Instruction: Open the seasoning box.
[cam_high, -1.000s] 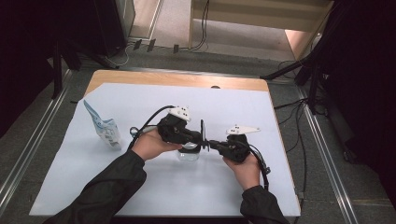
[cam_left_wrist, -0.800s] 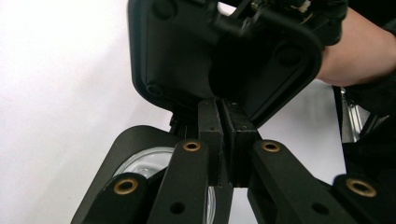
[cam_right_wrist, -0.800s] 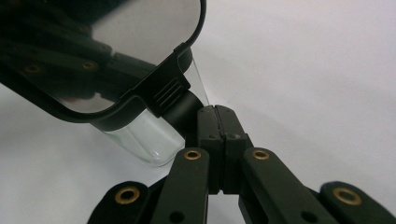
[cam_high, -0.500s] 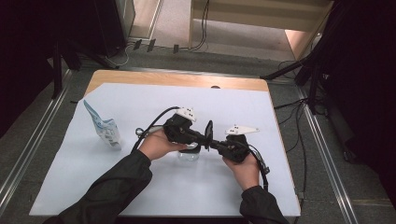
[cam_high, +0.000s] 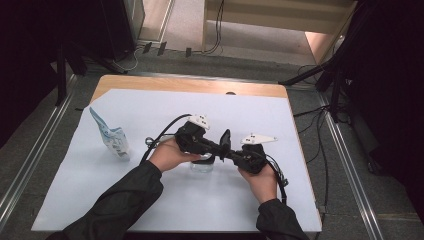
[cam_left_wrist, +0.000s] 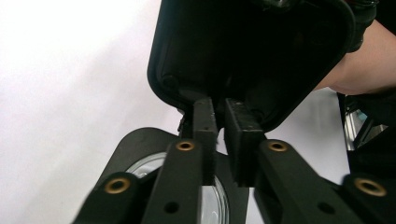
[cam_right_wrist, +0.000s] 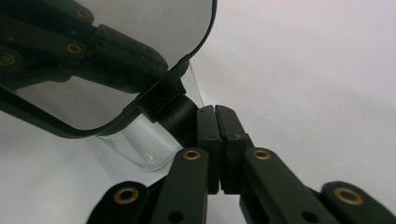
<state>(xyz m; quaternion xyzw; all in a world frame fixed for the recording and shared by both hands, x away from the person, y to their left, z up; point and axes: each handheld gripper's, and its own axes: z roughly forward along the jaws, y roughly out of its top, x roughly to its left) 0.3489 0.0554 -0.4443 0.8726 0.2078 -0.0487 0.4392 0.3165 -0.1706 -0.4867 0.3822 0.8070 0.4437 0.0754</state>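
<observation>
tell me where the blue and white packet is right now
In the high view the blue and white packet lies on the white table cover at the table's left side, apart from the left gripper, to its left.

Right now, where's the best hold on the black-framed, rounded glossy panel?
Probably the short black stem at the black-framed panel's lower edge, approached end-on. It is narrow enough for jaws, as the right gripper clamped on it shows. The face is wide and slick.

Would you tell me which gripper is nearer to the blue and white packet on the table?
The left. The left gripper is at the table's middle, with open table between it and the blue and white packet; the right gripper is just beyond it, farther from the packet.
</observation>
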